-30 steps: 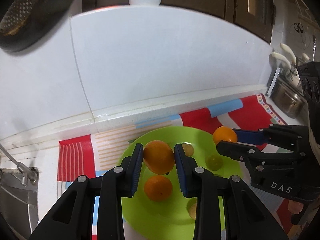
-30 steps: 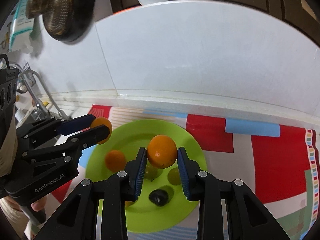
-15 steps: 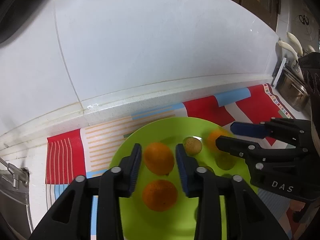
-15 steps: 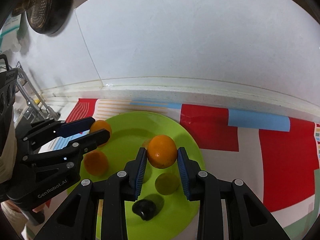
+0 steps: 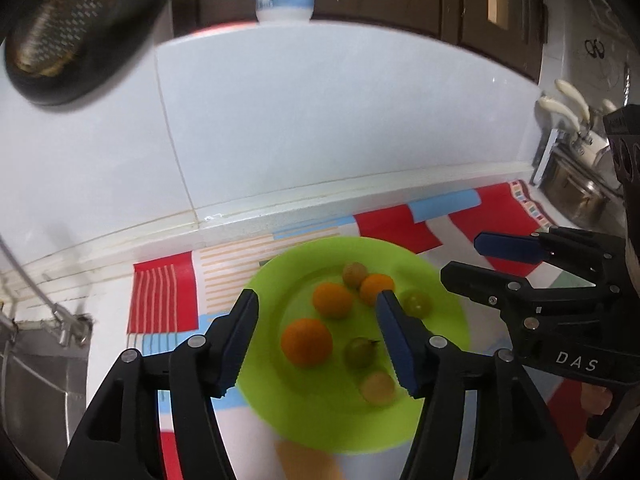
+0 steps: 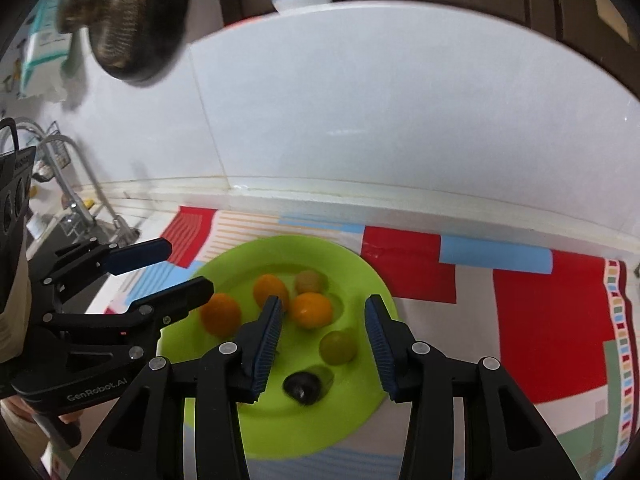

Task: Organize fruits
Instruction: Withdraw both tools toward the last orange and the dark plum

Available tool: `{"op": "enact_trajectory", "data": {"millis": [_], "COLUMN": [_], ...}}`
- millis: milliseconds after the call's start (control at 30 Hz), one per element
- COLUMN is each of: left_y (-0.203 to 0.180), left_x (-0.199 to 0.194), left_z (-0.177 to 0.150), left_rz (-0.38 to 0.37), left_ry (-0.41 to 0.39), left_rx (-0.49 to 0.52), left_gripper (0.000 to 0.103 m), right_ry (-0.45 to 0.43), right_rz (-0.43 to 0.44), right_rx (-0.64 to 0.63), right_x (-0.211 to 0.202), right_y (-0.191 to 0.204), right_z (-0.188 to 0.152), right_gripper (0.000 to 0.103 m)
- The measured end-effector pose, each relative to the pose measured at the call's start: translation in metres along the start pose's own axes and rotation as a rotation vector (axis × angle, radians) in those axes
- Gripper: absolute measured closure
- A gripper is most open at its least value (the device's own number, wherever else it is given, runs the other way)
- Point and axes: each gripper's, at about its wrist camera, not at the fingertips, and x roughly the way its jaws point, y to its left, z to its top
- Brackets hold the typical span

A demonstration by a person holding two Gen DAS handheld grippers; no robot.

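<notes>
A lime-green plate [image 5: 444, 340] [image 6: 280, 432] lies on a striped mat and holds three oranges [image 5: 306, 342] [image 5: 333, 300] [image 5: 376, 288], several small green and tan fruits [image 5: 360, 352] [image 6: 338, 346] and one dark fruit [image 6: 303, 388]. My left gripper [image 5: 318, 308] [image 6: 188, 266] hovers over the plate's left side. Its jaws are opening and the pads touch nothing. My right gripper [image 6: 323, 312] [image 5: 464, 256] hovers over the plate's right side, also opening. An orange [image 6: 311, 310] lies on the plate below its gap, free of the pads.
The red, blue and white mat [image 6: 540, 320] covers the counter under the plate. A white tiled wall [image 5: 320, 120] rises behind. A sink and tap [image 6: 76, 208] are at the left, metal pots [image 5: 576, 196] at the right. A strainer [image 5: 68, 20] hangs above.
Both grippers let go of their oranges, which now lie on the plate. Both sets of jaws have spread wider and drawn back above the plate.
</notes>
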Motion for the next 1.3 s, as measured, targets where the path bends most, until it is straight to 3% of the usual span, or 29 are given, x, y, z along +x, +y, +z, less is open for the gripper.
{"op": "enact_trajectory", "data": {"millis": [533,633,1300], "left_y": [-0.030,-0.038,-0.083], "left_x": [-0.088,-0.099,-0.120], "left_z": [-0.027,-0.036,-0.097], "left_rz": [0.011,0.009,-0.007], "left_ry": [-0.067,-0.069,-0.046], "left_rx": [-0.014,-0.007,0.030], "left_gripper": [0.027,0.025,0.022], "right_ry": [-0.115,-0.119,-0.052], "right_rz": [-0.015,-0.017,-0.027], "right_rx": [-0.040,-0.038,-0.112], "right_x": [-0.101,-0.113,-0.143], "right_y": [0.022,0.023,0.022], "right_z": [-0.032,-0.042,-0.104], "right_gripper": [0.047,0.043,0.043]}}
